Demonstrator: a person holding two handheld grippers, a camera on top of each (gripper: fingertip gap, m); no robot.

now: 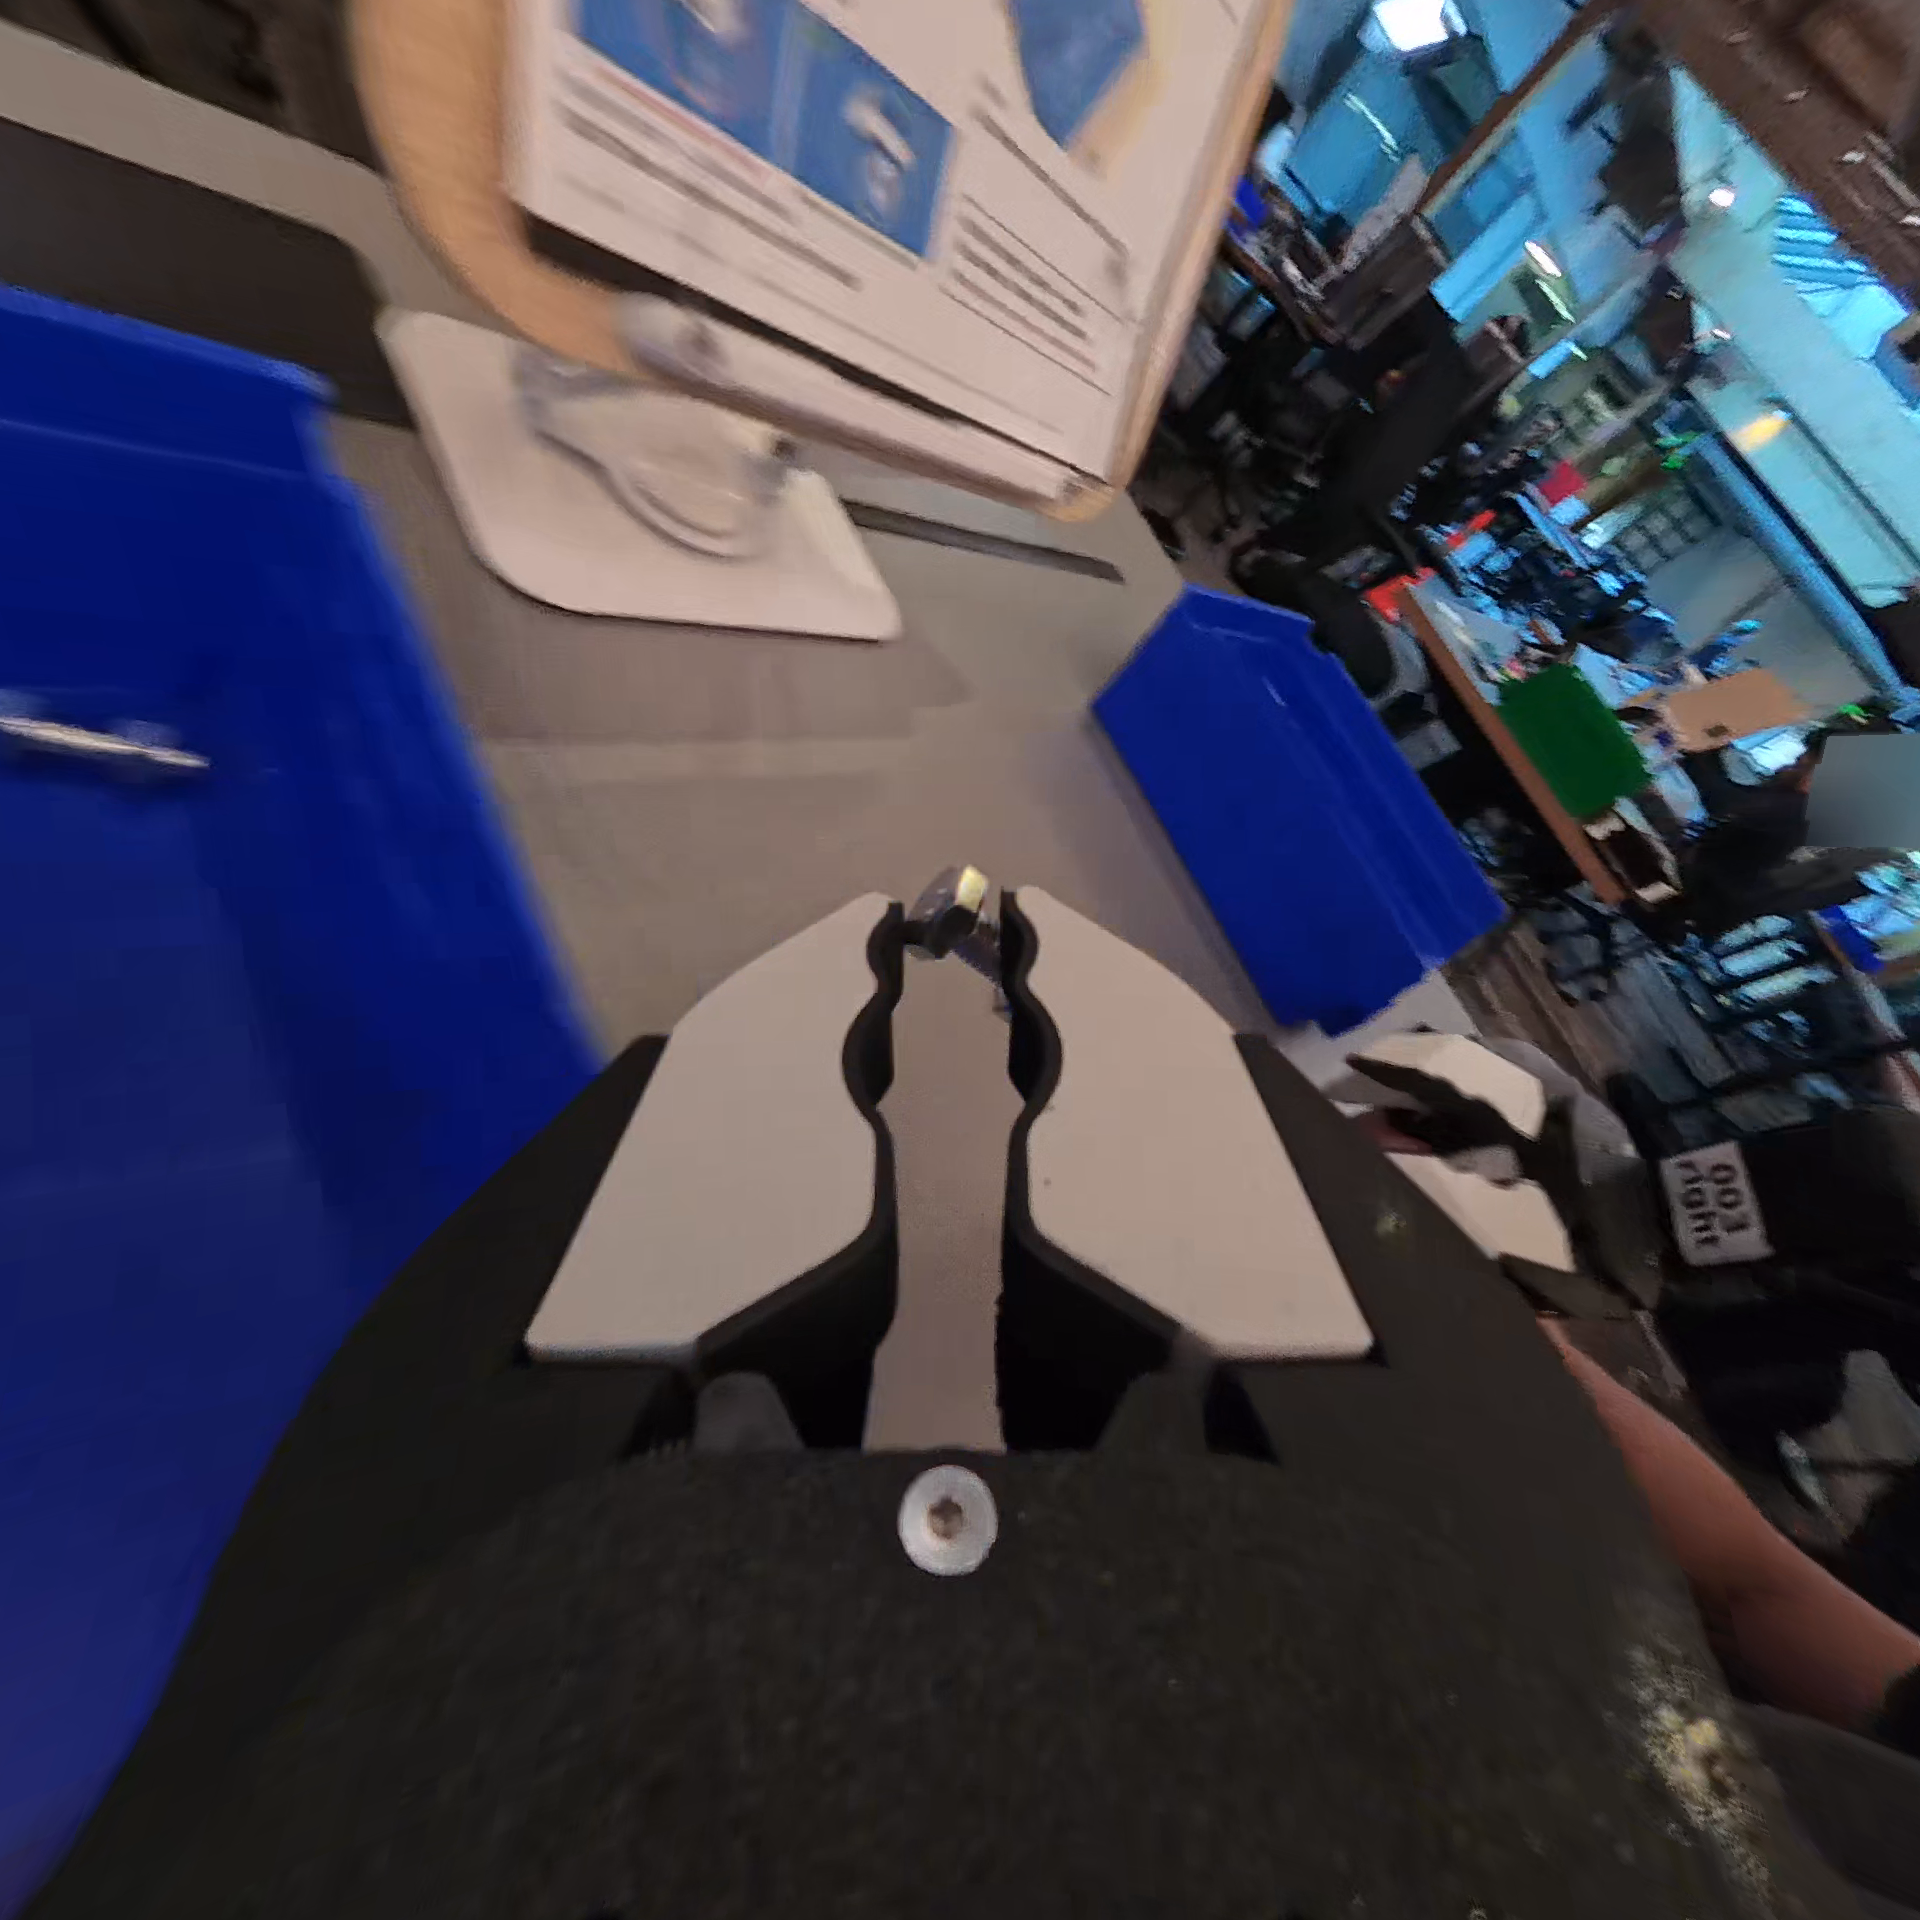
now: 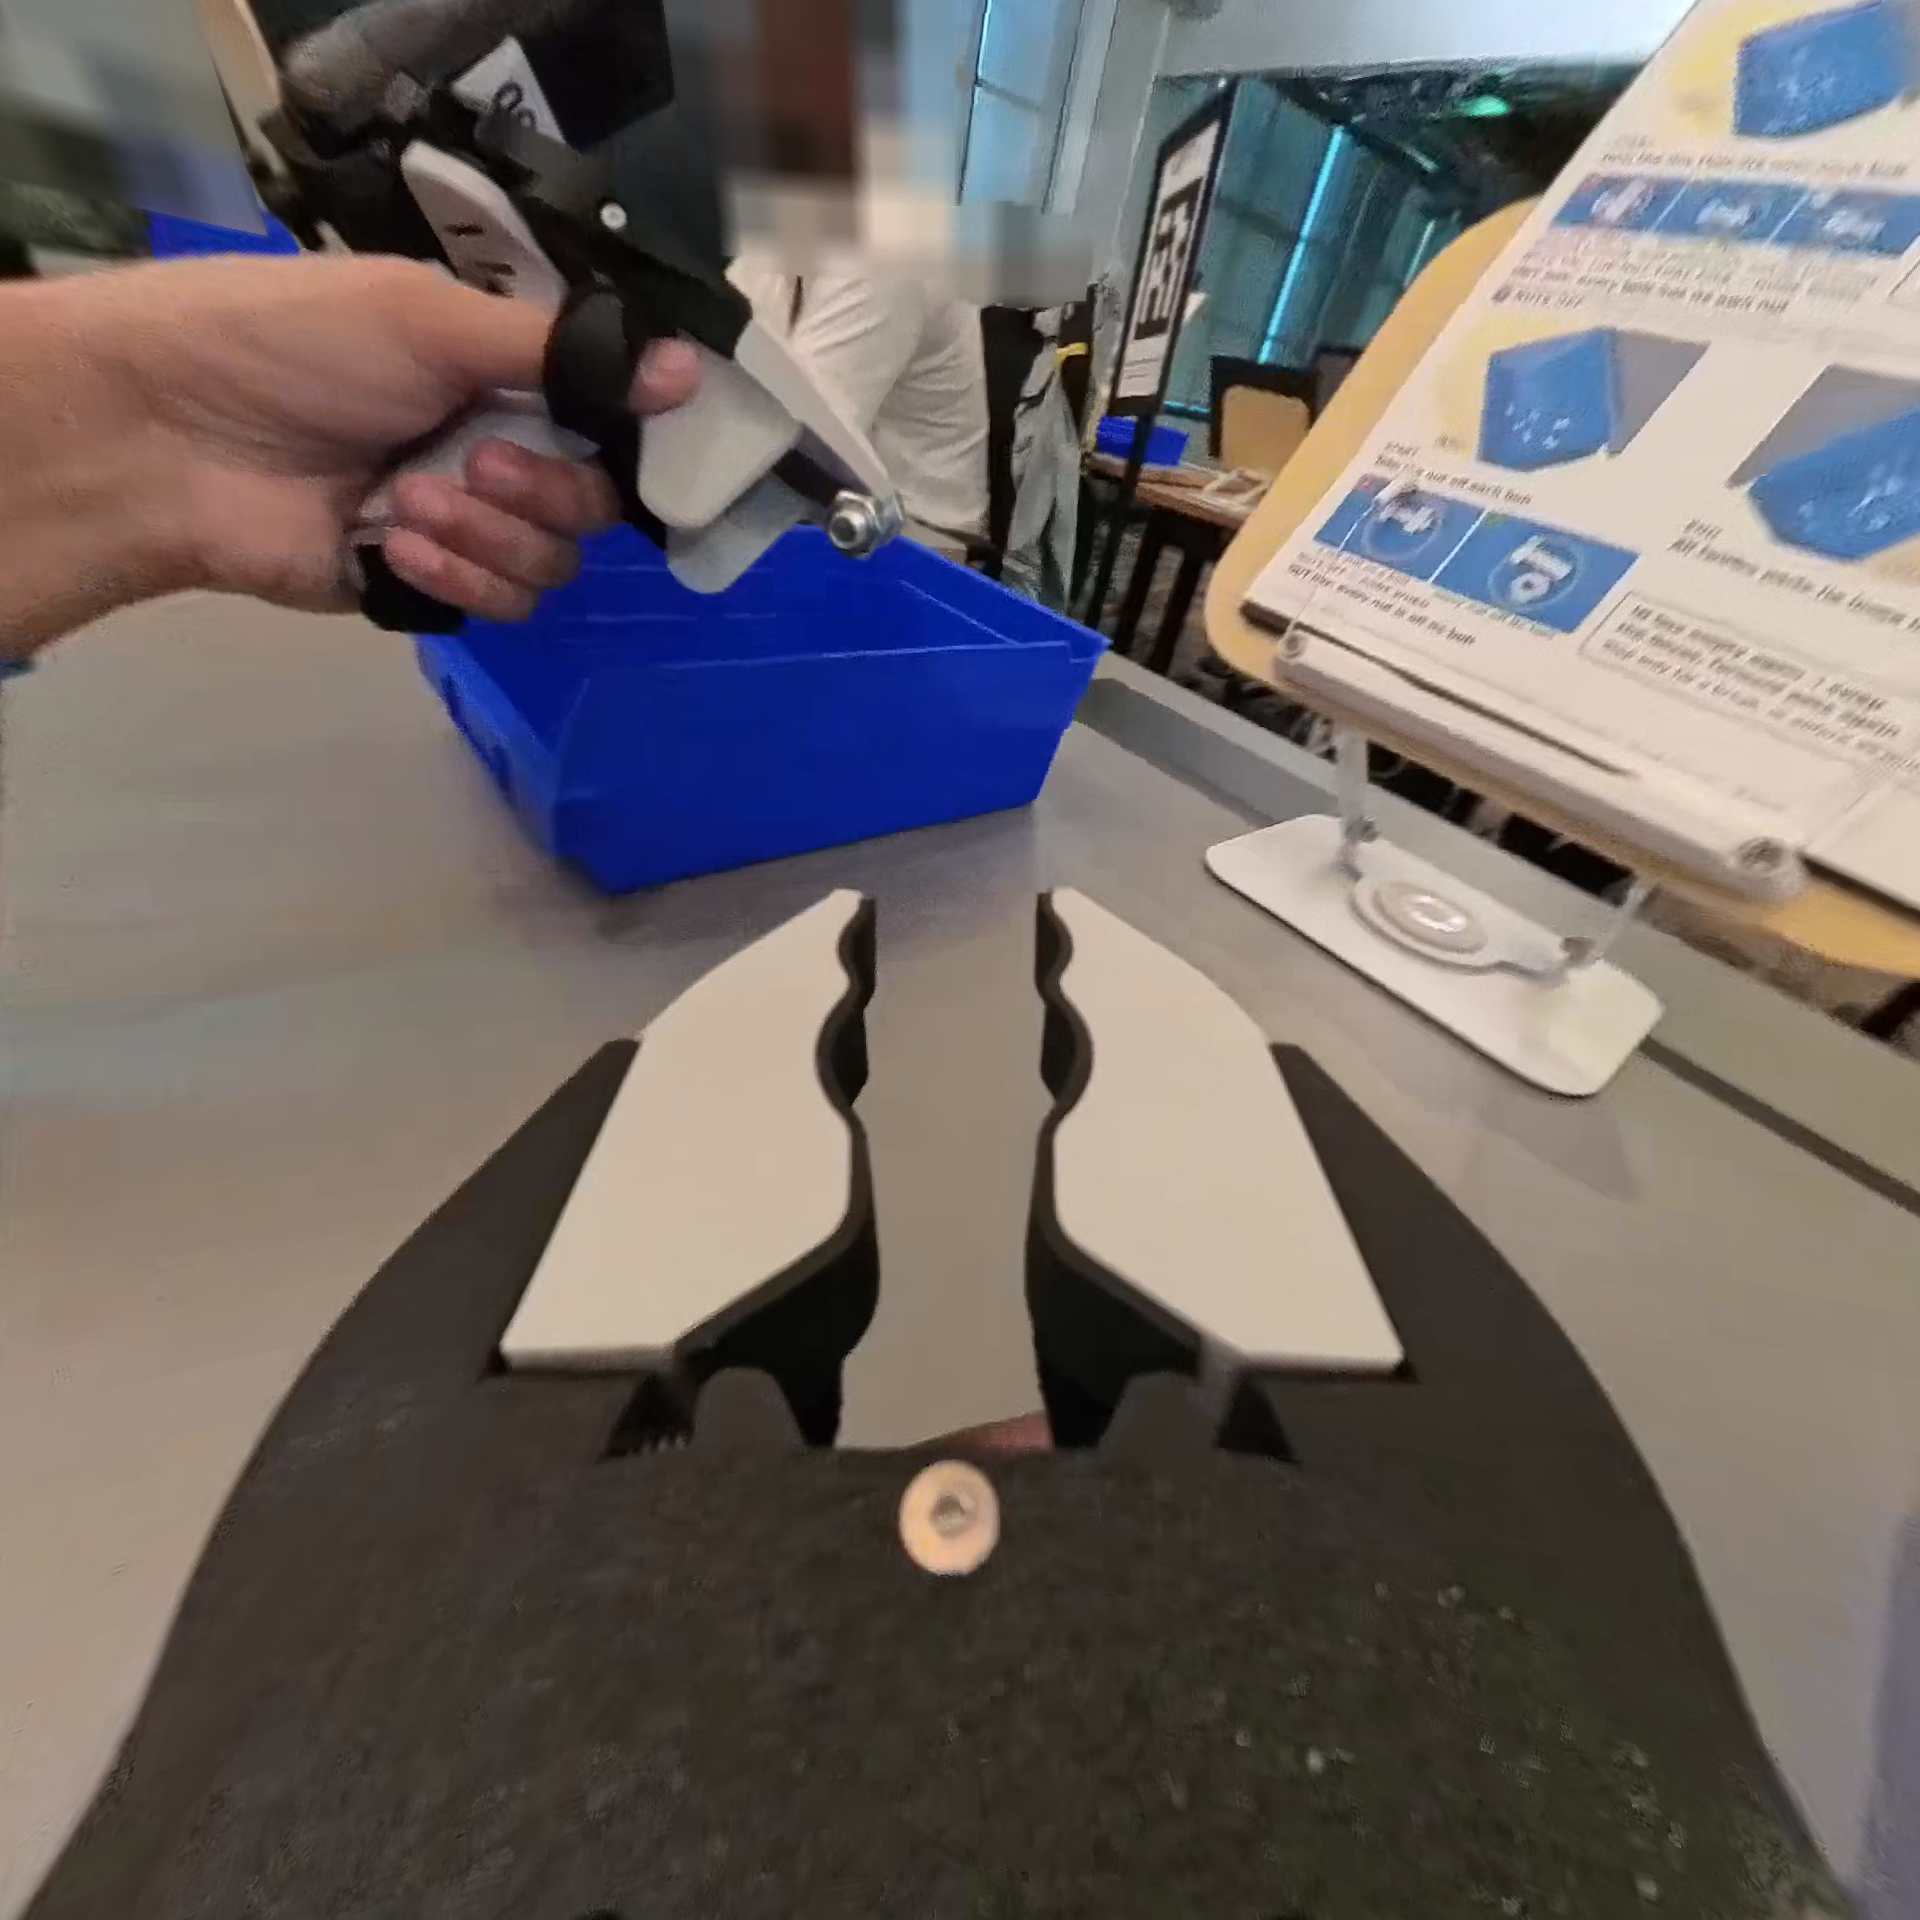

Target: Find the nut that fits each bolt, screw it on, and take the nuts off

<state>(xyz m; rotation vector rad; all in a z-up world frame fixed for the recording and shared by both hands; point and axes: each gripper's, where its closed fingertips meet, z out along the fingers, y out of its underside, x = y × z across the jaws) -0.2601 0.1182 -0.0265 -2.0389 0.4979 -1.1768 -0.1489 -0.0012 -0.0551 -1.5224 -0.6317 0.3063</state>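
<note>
Table edge: the grey table ends just behind the far blue bin, with a dark seam running along the surface to the right; beyond the edge is a busy workshop with desks and people.
Open room: a bare stretch of table lies between the blue bin and the white base of the document stand, right in front of the right gripper.
Left-side obstacles: in the left wrist view a large blue bin fills the left side, very close, and a smaller blue bin sits to the right near the table edge; bare table runs between them up to the stand.
Left gripper: held in a person's hand above the far blue bin, tilted downward; its fingers pinch a silver bolt with a nut on it at the very tips.
Left gripper, own camera: the fingertips are nearly together, clamping the small metal piece; motion blur hides its detail.
Right gripper: the two grey fingers stand apart with a clear gap, holding nothing, above bare table.
Other hardware: a blurred metal piece lies in the large blue bin.
</note>
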